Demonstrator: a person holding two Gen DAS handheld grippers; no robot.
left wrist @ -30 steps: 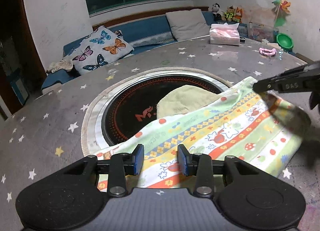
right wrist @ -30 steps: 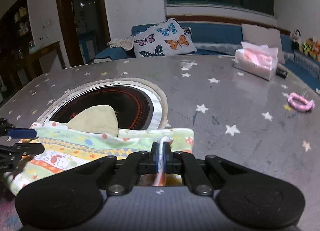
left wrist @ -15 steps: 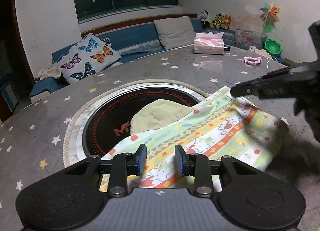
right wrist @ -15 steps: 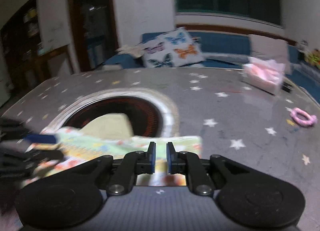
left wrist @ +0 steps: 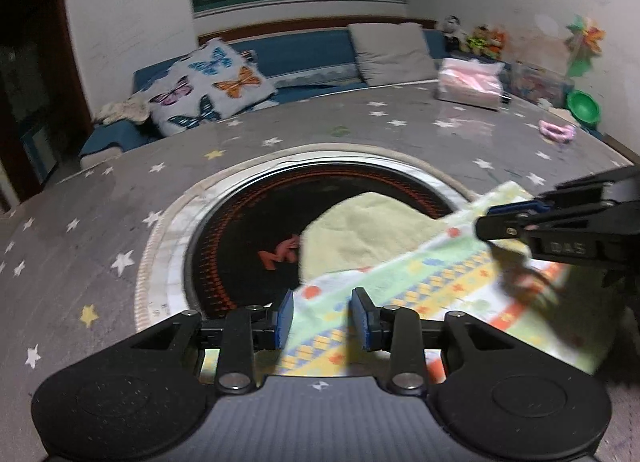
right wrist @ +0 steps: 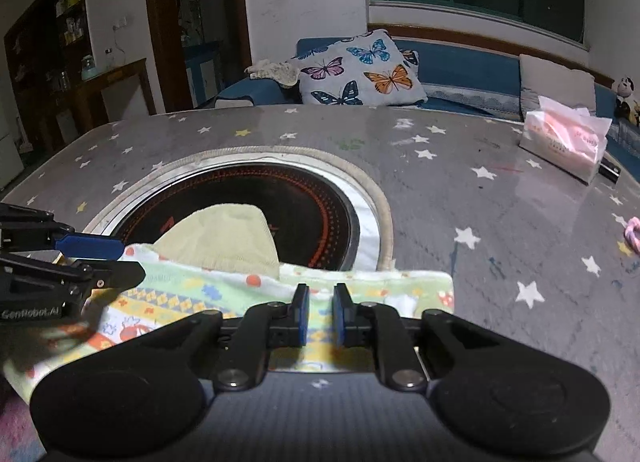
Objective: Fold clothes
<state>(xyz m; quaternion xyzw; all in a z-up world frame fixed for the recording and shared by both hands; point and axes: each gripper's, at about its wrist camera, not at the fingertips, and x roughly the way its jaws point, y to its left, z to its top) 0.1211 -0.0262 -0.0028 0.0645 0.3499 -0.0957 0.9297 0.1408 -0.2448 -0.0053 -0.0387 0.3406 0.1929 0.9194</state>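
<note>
Both grippers now stand with fingers spread and nothing between them. The right gripper point(right wrist: 319, 312), a second ago pressed shut on the near edge of the patterned garment point(right wrist: 224, 294), has let that edge go; half a second ago its jaws were only just parting, and the gap is wider now. The left gripper point(left wrist: 322, 318) was open throughout and has kept its place over the cloth's left part.

Judgement — a fold has just been laid and released, so the next step is probably a fresh grasp for a further fold or some smoothing.

Location of the work: the garment lies flat on the star-printed table point(right wrist: 460, 190), its far edge overlapping the round black inset point(right wrist: 256, 198), where a pale yellow cloth point(right wrist: 224, 238) shows from beneath it.

Differences between views:
- The right wrist view shows the garment's right end as a squared, doubled edge resting on the table, and a dark doorway and shelving at left — absent from the other view.
- The left wrist view, somewhat blurred, shows the right gripper from the side above the garment's far corner, plus a green bowl point(left wrist: 585, 105) and toys by the wall.
- A tissue box point(right wrist: 564, 142) and butterfly cushion point(right wrist: 360, 70) appear in both.
</note>
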